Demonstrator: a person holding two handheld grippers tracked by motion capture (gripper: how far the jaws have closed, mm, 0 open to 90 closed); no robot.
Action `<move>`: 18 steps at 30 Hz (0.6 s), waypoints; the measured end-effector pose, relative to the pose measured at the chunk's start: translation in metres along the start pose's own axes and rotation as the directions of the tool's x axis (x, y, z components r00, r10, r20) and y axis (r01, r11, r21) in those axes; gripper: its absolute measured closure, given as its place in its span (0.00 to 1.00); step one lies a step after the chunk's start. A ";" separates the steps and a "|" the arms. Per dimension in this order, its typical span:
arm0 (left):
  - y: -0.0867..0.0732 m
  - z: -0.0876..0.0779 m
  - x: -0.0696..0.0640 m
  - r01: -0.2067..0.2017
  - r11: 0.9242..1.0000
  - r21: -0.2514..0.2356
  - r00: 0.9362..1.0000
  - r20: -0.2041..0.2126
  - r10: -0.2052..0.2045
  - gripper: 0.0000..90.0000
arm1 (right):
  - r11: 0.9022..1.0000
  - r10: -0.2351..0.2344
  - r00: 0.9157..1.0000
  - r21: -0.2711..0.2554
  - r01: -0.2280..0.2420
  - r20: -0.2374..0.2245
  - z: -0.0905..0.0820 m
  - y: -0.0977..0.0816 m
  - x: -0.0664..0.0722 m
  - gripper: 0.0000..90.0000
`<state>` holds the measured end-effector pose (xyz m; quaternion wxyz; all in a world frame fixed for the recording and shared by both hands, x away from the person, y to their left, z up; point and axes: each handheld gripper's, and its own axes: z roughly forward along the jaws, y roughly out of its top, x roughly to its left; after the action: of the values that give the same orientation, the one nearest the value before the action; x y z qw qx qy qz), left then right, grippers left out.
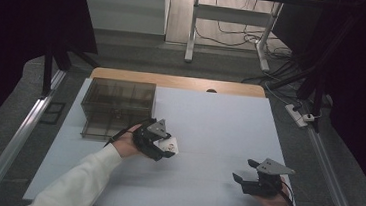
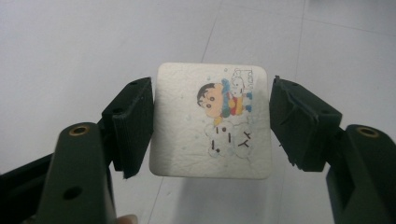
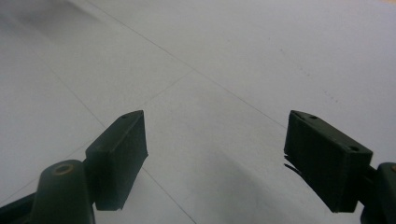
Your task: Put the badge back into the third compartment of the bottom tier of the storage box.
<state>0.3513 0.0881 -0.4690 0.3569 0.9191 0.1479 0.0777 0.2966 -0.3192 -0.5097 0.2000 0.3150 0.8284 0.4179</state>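
Right gripper (image 1: 253, 181) released, empty, right of card | left gripper (image 1: 160, 142) grasping card (image 2: 211, 120) by side edges (looks light, stiff) | organiser box (image 1: 117, 108) behind card

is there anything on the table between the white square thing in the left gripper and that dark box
Nothing visible. The white square coaster sits between the left gripper's jaws, just right of the dark compartment box. Between them there is bare white table and the person's own hand.
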 end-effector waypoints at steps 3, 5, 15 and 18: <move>-0.003 -0.003 0.001 0.004 1.000 0.002 1.000 -0.006 -0.004 0.36 | 1.000 0.002 1.000 -0.001 -0.002 0.000 0.000 0.000 0.000 0.23; -0.005 -0.006 0.002 0.005 1.000 0.001 1.000 -0.009 -0.005 0.36 | 1.000 0.001 1.000 0.001 -0.001 0.004 -0.001 0.000 0.000 0.23; -0.016 -0.017 0.006 0.012 1.000 0.000 1.000 -0.024 -0.012 0.36 | 1.000 0.003 1.000 -0.002 -0.003 -0.001 0.000 0.000 0.000 0.23; -0.019 -0.020 0.007 0.014 1.000 0.002 1.000 -0.028 -0.014 0.36 | 1.000 0.002 1.000 0.000 -0.002 0.000 0.001 0.000 0.000 0.23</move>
<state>0.3486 0.1168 -0.4668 0.3542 0.9172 0.1595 0.0879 0.2970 -0.3190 -0.5100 0.1994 0.3158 0.8281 0.4181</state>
